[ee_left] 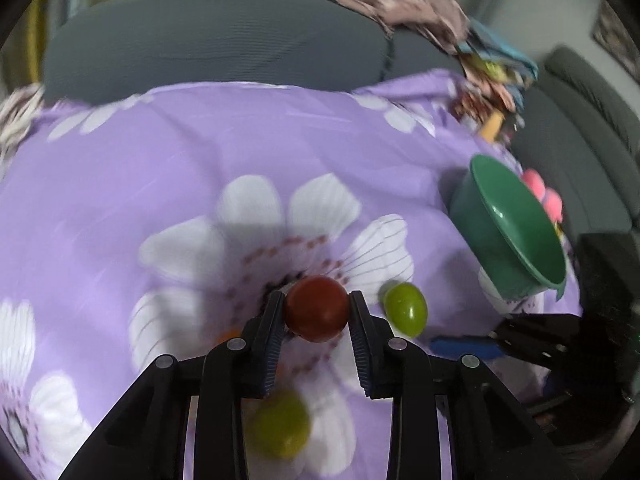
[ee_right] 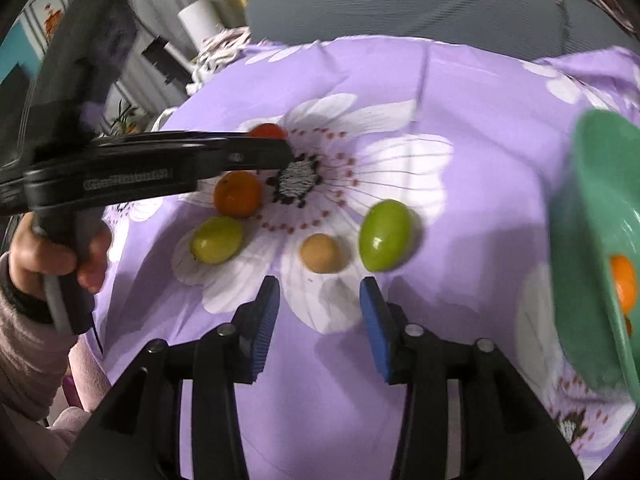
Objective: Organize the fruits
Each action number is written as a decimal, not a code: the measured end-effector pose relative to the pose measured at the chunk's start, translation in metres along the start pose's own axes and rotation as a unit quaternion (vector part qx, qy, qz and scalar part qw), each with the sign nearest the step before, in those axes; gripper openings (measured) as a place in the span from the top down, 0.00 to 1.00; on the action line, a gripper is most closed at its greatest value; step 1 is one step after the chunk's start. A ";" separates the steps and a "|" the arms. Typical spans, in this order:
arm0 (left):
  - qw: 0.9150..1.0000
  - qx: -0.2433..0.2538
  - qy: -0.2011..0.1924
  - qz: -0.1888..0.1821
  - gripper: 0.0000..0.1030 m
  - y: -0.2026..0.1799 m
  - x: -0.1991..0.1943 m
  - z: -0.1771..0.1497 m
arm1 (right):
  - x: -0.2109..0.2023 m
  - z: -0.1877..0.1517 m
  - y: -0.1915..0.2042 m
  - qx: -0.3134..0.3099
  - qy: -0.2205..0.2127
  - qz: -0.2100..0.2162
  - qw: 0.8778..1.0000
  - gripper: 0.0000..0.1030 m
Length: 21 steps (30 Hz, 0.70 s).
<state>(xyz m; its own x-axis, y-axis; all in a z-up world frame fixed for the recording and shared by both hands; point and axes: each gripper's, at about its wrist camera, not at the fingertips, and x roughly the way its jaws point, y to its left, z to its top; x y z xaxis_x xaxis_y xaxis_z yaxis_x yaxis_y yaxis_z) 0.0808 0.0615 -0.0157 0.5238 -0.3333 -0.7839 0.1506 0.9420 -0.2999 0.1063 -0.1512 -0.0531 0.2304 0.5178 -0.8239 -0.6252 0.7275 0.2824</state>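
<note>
On the tabletop (ee_right: 320, 400), covered by a purple cloth with large white flowers, the right hand-held gripper (ee_right: 320, 292) sits nearest the lens with jaws apart and nothing between the blue pads. Just beyond its tips: a small tan fruit (ee_right: 322, 253), a green fruit (ee_right: 385, 235) to its right, a second green fruit (ee_right: 217, 239) to its left, and behind that an orange fruit (ee_right: 237, 193). At the right edge a green bowl (ee_right: 588, 248) stands tilted in view, an orange fruit inside (ee_right: 624, 283). The left hand-held gripper (ee_left: 316, 304) is clamped on a red round fruit (ee_left: 316, 308), both pads pressed against its sides, above the cloth; whether it is clear of the surface cannot be told. A hand (ee_right: 48, 256) holds that gripper's handle. Farther back, a grey chair back (ee_left: 216, 36).
</note>
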 end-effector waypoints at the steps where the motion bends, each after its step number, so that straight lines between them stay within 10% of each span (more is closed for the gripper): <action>1: 1.000 -0.006 -0.002 0.001 0.70 0.004 -0.005 -0.005 | 0.005 0.003 0.003 -0.006 0.007 -0.003 1.000 0.59; 17: 0.999 -0.030 -0.014 -0.015 0.70 0.025 -0.021 -0.028 | 0.057 0.057 0.015 -0.032 0.034 -0.046 0.998 0.62; 21: 0.999 -0.032 -0.014 -0.017 0.70 0.027 -0.021 -0.028 | 0.066 0.064 0.016 -0.040 0.039 -0.067 0.996 0.75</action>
<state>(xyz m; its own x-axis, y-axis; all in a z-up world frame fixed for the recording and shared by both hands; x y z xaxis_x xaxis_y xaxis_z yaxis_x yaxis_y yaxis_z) 0.0499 0.0930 -0.0225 0.5431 -0.3627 -0.7573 0.1159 0.9257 -0.3602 0.1595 -0.0763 -0.0716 0.2591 0.3804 -0.8878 -0.6508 0.7479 0.1305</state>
